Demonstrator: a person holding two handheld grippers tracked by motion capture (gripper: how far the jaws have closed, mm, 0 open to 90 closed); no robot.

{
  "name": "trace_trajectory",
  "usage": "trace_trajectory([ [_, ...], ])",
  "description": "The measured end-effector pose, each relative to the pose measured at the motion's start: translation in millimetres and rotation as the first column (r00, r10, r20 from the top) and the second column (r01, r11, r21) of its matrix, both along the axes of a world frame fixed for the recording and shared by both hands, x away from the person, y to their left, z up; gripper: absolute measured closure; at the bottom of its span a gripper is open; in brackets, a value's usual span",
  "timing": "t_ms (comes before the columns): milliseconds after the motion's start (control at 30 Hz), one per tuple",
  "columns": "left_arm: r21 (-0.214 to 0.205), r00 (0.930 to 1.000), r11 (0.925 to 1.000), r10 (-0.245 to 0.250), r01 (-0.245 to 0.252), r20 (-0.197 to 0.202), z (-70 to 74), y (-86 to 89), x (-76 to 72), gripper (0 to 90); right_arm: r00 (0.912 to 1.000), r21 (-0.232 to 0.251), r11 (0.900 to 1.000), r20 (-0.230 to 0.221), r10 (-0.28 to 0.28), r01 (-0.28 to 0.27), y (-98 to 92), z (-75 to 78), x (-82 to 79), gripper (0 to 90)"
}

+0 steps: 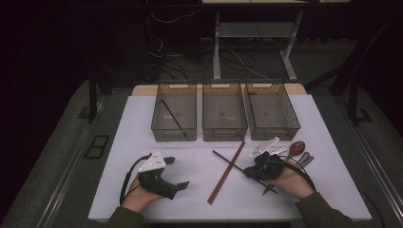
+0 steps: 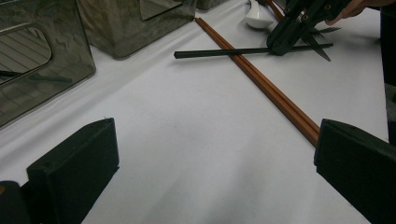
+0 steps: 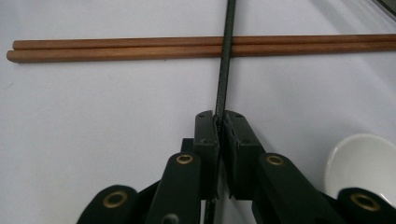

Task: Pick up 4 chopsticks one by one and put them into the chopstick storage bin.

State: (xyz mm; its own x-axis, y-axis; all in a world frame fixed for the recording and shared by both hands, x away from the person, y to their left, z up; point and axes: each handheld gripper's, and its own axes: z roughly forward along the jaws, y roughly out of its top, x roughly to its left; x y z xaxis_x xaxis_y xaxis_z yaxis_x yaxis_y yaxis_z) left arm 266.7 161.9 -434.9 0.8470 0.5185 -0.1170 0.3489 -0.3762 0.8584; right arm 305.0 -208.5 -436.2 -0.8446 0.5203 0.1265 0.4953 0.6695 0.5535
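A black chopstick (image 1: 228, 160) lies slantwise across a pair of brown wooden chopsticks (image 1: 227, 172) on the white table. My right gripper (image 1: 248, 172) is shut on the black chopstick near its nearer end. In the right gripper view the pads (image 3: 220, 122) pinch the thin black chopstick (image 3: 225, 60), which runs away over the brown pair (image 3: 140, 48). My left gripper (image 1: 177, 173) rests on the table at the left, open and holding nothing. In its own view the left gripper (image 2: 215, 158) has wide jaws framing bare table, with the brown chopsticks (image 2: 261, 84) beyond.
Three smoky clear bins stand in a row at the back: left (image 1: 174, 111), middle (image 1: 224, 111), right (image 1: 271, 111). The left bin holds a dark stick (image 1: 171, 115). A white spoon (image 1: 266, 146), a brown spoon (image 1: 297, 148) and grey utensils (image 1: 305, 159) lie near my right hand.
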Motion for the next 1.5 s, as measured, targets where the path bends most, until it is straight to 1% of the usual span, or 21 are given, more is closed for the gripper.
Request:
trace_trajectory([
  [300, 0.0, 1.0, 1.0, -0.001, 0.001, 0.0, -0.1, -0.1, 0.0, 0.0, 1.0, -0.003, 1.0, -0.001, -0.001, 0.001, -0.5, 0.3, 0.6, 85.0],
  [500, 0.0, 1.0, 1.0, -0.001, 0.001, 0.001, 0.0, -0.1, 0.0, 0.0, 0.9999, 0.001, 1.0, -0.014, -0.003, 0.003, -1.7, 0.7, 1.5, 85.2],
  [567, 0.001, 1.0, 1.0, -0.003, 0.003, 0.001, 0.0, -0.2, 0.0, 0.0, 0.9999, 0.004, 1.0, -0.011, -0.006, 0.006, -2.3, 1.4, 1.7, 85.3],
  [600, 0.002, 1.0, 1.0, -0.003, 0.003, 0.001, 0.0, -0.2, 0.0, 0.0, 0.9999, 0.008, 0.9999, -0.007, -0.008, 0.008, -2.7, 2.1, 1.8, 85.3],
  [700, 0.001, 1.0, 1.0, -0.004, 0.004, 0.0, -0.1, -0.2, 0.2, 0.0, 0.9999, 0.024, 0.9997, -0.013, -0.01, 0.01, -4.1, 4.1, 2.3, 85.3],
  [933, 0.002, 1.0, 1.0, -0.005, 0.005, 0.0, -0.1, -0.5, 0.1, 0.0, 0.9998, 0.034, 0.9993, -0.01, -0.014, 0.014, -6.7, 6.8, 3.1, 85.3],
  [1367, 0.002, 1.0, 1.0, -0.005, 0.005, -0.002, -0.4, -0.9, 0.3, 0.0, 0.9995, 0.093, 0.9952, -0.004, -0.03, 0.03, -10.7, 16.6, 3.5, 85.3],
  [1500, 0.003, 1.0, 1.0, -0.005, 0.005, -0.002, -0.6, -1.3, 0.3, 0.0, 0.9995, 0.11, 0.9935, 0.004, -0.032, 0.032, -10.8, 20.1, 4.2, 85.2],
])
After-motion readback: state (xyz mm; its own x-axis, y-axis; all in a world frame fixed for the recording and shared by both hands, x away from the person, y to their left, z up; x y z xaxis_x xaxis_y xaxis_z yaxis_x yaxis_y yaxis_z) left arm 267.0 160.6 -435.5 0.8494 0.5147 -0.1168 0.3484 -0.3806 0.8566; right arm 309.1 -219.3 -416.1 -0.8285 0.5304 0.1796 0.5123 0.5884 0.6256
